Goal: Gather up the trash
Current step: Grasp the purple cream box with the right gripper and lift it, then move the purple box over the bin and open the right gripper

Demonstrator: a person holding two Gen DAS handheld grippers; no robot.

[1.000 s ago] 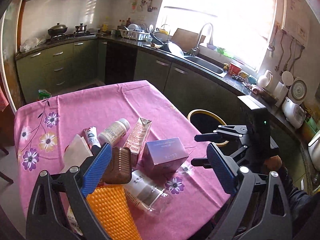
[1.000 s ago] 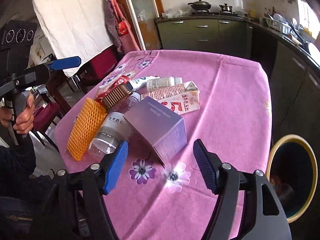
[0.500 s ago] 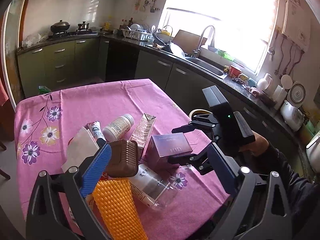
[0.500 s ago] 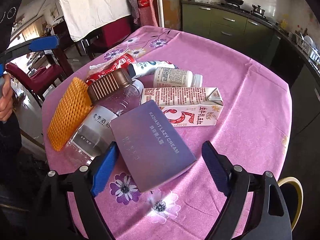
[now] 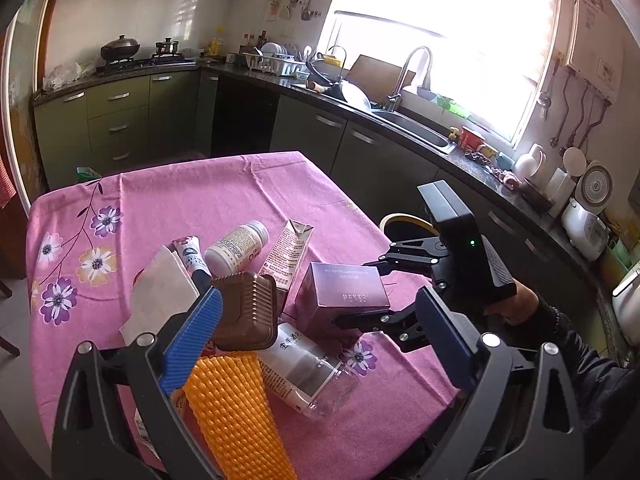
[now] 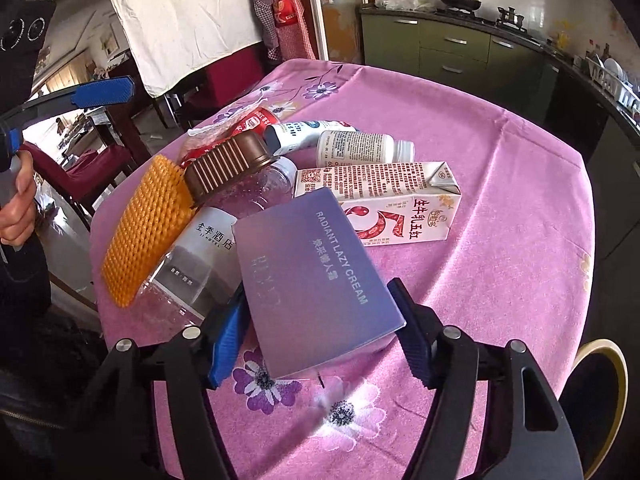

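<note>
Trash is lying in a heap on the pink tablecloth [image 6: 500, 184]. The purple box [image 6: 316, 280] is sitting at the near edge of the heap, and everything else can be found from it.

The right claw [image 6: 320, 328] is reaching around the purple box. One blue pad is sitting on each side of the box, right up against it. The pads look like they are touching the box, so the claw is squeezing it. In the left wrist view the same purple box [image 5: 344, 294] is sitting between the two black fingers of the right claw [image 5: 372, 288].

Just behind the purple box, the milk carton [image 6: 396, 204] is lying on its side. Behind the carton, the small white bottle [image 6: 360, 148] and the white tube [image 6: 308, 132] are lying down too. To the left of the purple box, the clear bottle [image 6: 196, 256] with the brown cap [image 6: 228, 162] is lying on its side, touching the box. The orange net sleeve [image 6: 144, 228] is leaning on the far side of that bottle. A red can [image 6: 248, 124] is peeking out behind the brown cap.

To the right of the purple box, down past the table edge, the bin with a yellow rim [image 6: 616, 376] is standing on the floor.

The left claw [image 5: 320, 344] is hanging wide open above the clear bottle, holding nothing.
</note>
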